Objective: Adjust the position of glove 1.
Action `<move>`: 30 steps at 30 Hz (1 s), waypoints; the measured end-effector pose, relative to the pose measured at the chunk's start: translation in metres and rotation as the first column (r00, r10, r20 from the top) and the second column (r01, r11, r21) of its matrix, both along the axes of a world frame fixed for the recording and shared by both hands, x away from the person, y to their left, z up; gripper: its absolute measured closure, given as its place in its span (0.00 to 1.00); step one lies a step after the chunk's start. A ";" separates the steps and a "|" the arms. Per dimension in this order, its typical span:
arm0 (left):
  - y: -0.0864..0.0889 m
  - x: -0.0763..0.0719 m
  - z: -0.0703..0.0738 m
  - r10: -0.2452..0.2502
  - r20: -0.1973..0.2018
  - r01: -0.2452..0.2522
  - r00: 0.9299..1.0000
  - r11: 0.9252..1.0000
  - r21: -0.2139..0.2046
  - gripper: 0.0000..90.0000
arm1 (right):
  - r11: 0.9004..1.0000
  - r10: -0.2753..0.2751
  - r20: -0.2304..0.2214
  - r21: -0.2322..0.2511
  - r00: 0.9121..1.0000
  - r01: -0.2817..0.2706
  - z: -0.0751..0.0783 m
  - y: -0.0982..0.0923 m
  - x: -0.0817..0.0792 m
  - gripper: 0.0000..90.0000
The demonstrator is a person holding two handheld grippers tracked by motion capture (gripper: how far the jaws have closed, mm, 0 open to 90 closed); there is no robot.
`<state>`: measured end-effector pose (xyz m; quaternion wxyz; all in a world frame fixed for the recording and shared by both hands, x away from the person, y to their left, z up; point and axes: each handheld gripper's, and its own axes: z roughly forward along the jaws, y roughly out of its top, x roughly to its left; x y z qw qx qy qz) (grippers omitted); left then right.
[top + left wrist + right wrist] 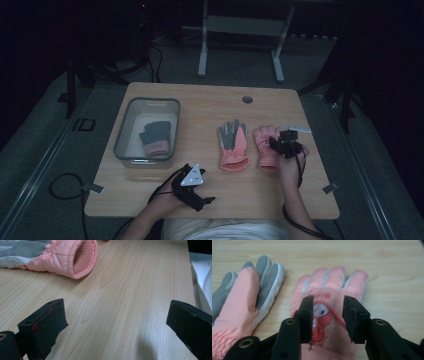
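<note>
Gloves on the wooden table [210,200]: pink glove with a printed patch [265,145] lying back up, fingers pointing to the far edge; just left of it, not quite touching, a second pink glove [233,145] lying grey palm up, cuff toward the person. Right gripper [278,142] poised over the back of the printed glove, held in the right hand [290,167]. Seen from the right gripper view, right gripper [328,315] with jaws partway apart, straddling the red-and-white patch of the printed glove [329,290], a band of pink fabric between the pads but no pad pressing on it; the grey-palmed glove [244,297] just to the left of that glove. Left gripper [207,199] resting low on the table, well to the near left of the printed glove, grey three-cornered plate on top, held in the left hand [172,197]. Seen from the left gripper view, left gripper [117,315] with jaws spread wide over bare wood, nothing between them; ribbed open cuff of the grey-palmed glove [75,260] beyond, well apart from the jaws. Clear plastic bin [122,135] farther left of the gloves, near the table's left edge, holding a dark grey glove with a pink cuff [155,137]. Small round grommet [247,99] in the tabletop beyond the gloves, near the far edge.
</note>
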<state>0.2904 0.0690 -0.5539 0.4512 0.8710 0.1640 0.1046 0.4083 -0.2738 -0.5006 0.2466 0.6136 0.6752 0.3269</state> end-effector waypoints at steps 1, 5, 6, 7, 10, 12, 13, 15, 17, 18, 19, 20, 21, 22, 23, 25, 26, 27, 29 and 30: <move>0.000 0.000 0.000 -0.002 0.000 0.002 1.000 1.000 0.002 0.02 | 1.000 0.012 0.010 0.000 1.000 -0.012 0.004 -0.003 0.000 0.67; 0.000 0.000 0.000 0.001 -0.001 -0.001 1.000 1.000 0.002 0.02 | 0.993 0.115 0.041 0.013 0.993 -0.116 0.018 -0.015 0.001 0.72; 0.000 0.000 0.000 0.003 -0.001 -0.003 1.000 1.000 0.000 0.02 | 0.991 0.134 0.049 0.002 0.990 -0.134 0.020 -0.016 0.001 0.73; 0.000 0.000 0.000 0.001 -0.002 -0.001 1.000 1.000 0.001 0.02 | 0.988 0.153 0.062 -0.046 0.986 -0.150 0.024 -0.017 0.000 0.74; -0.001 0.000 0.000 -0.002 -0.004 0.002 1.000 1.000 0.003 0.02 | 0.966 0.244 0.082 -0.107 0.966 -0.234 0.029 -0.021 0.000 0.72; -0.001 0.000 0.000 -0.002 -0.004 0.002 1.000 1.000 0.004 0.02 | 0.962 0.260 0.083 -0.111 0.962 -0.250 0.029 -0.022 0.000 0.72; -0.001 0.000 0.000 -0.002 -0.004 0.002 1.000 1.000 0.004 0.02 | 0.962 0.260 0.083 -0.111 0.962 -0.250 0.029 -0.022 0.000 0.72; -0.001 0.000 0.000 -0.001 -0.005 0.001 1.000 1.000 0.002 0.02 | 0.947 0.307 0.072 -0.126 0.949 -0.297 0.028 -0.029 0.004 0.69; 0.000 0.000 0.000 -0.001 -0.006 0.001 1.000 1.000 0.002 0.02 | 0.945 0.318 0.067 -0.103 0.946 -0.310 0.028 -0.034 0.007 0.68; 0.000 0.000 0.000 -0.001 -0.006 0.001 1.000 1.000 0.002 0.02 | 0.941 0.331 0.067 -0.099 0.941 -0.323 0.028 -0.035 0.008 0.66; -0.001 0.000 0.000 -0.001 -0.005 0.001 1.000 1.000 0.001 0.02 | 0.938 0.339 0.067 -0.100 0.938 -0.332 0.028 -0.036 0.010 0.66; -0.001 0.000 0.000 0.000 -0.005 0.000 1.000 1.000 0.003 0.02 | 0.937 0.343 0.066 -0.098 0.937 -0.336 0.027 -0.037 0.011 0.65; -0.001 0.000 -0.001 0.000 -0.005 0.000 1.000 1.000 0.003 0.02 | 0.934 0.350 0.061 -0.100 0.935 -0.343 0.026 -0.036 0.013 0.64; -0.001 0.000 -0.001 0.000 -0.005 0.000 1.000 1.000 0.004 0.02 | 0.930 0.359 0.062 -0.112 0.931 -0.351 0.025 -0.036 0.014 0.63; -0.001 0.000 0.000 -0.001 -0.003 0.001 1.000 1.000 0.005 0.02 | 0.928 0.362 0.056 -0.119 0.930 -0.354 0.023 -0.035 0.014 0.63; -0.001 0.000 -0.001 -0.001 -0.005 0.001 1.000 1.000 0.004 0.02 | 0.923 0.371 0.041 -0.129 0.928 -0.364 0.018 -0.032 0.016 0.63; -0.001 0.000 -0.001 -0.001 -0.005 0.001 1.000 1.000 0.003 0.02 | 0.922 0.373 0.038 -0.130 0.927 -0.366 0.015 -0.031 0.016 0.62; -0.001 0.000 -0.001 -0.001 -0.006 0.001 1.000 1.000 0.003 0.02 | 0.921 0.375 0.032 -0.129 0.927 -0.368 0.012 -0.029 0.017 0.62; -0.001 0.000 -0.001 -0.002 -0.006 0.002 1.000 1.000 0.003 0.02 | 0.920 0.378 0.023 -0.127 0.926 -0.372 0.005 -0.025 0.016 0.61; -0.001 0.000 -0.001 -0.002 -0.006 0.002 1.000 1.000 0.004 0.02 | 0.918 0.381 0.016 -0.127 0.924 -0.376 0.001 -0.022 0.016 0.61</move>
